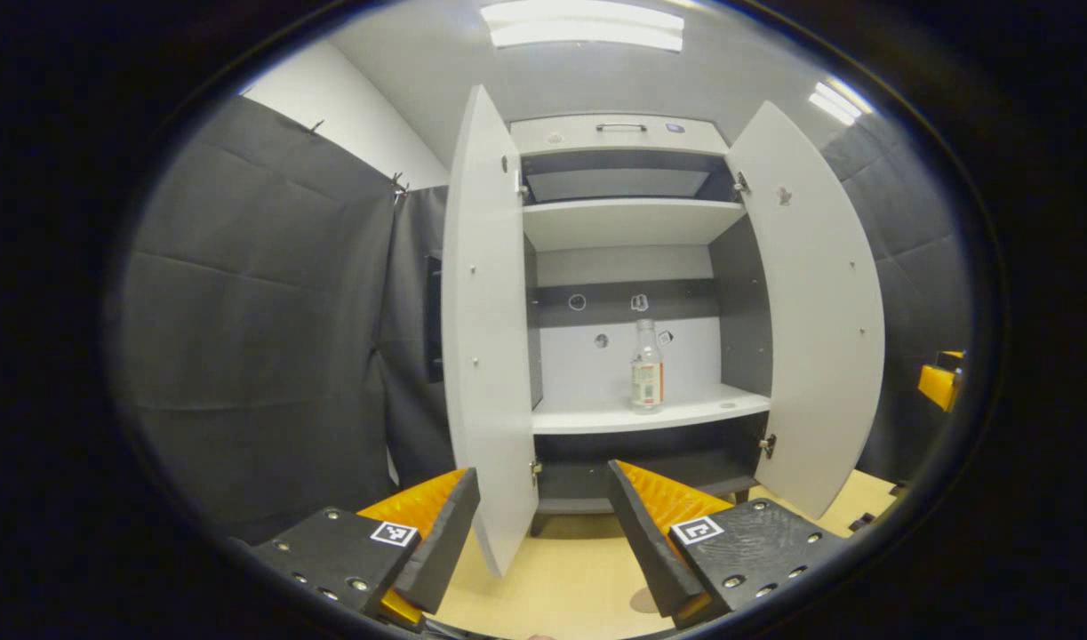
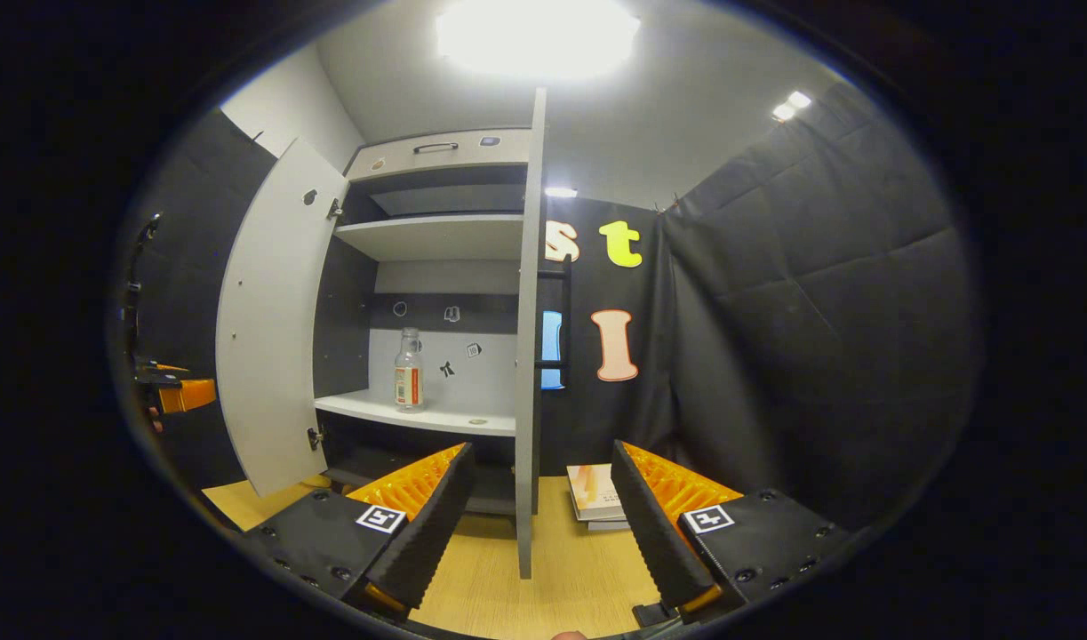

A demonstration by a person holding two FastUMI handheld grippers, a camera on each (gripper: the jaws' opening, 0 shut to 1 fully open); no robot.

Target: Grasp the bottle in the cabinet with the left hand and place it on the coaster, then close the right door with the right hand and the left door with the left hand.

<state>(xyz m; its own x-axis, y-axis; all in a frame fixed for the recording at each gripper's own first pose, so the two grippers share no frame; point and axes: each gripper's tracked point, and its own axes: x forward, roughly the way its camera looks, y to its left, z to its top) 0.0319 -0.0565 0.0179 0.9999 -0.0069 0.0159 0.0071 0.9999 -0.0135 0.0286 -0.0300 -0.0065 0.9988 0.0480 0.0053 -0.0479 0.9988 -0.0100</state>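
Clearly nothing was grasped yet: the left gripper (image 1: 543,520) hung in front of the open cabinet (image 1: 627,222) w/ its fingers spread wide and nothing between them, and the right gripper (image 2: 543,524) was likewise spread and empty. One bottle (image 1: 647,366) stood upright on the middle shelf (image 1: 596,416), long axis vertical, well apart from both grippers. From the left gripper it lay ahead, above the fingertips and a bit to the right of the gap, so the reach likely needs to go fwd, up and slightly right, fingers closing across the bottle's sides. In the right gripper view the bottle sat up and left of the fingers; which gripper was nearer, can't tell. Count: one bottle, two doors, both swung open, i.e. left door (image 1: 490,338) and right door (image 1: 819,311). A dim round patch on the table near the left gripper's right finger may be the coaster, not sure. A small stack of books (image 2: 594,493) lay on the table (image 2: 579,569) by the cabinet.
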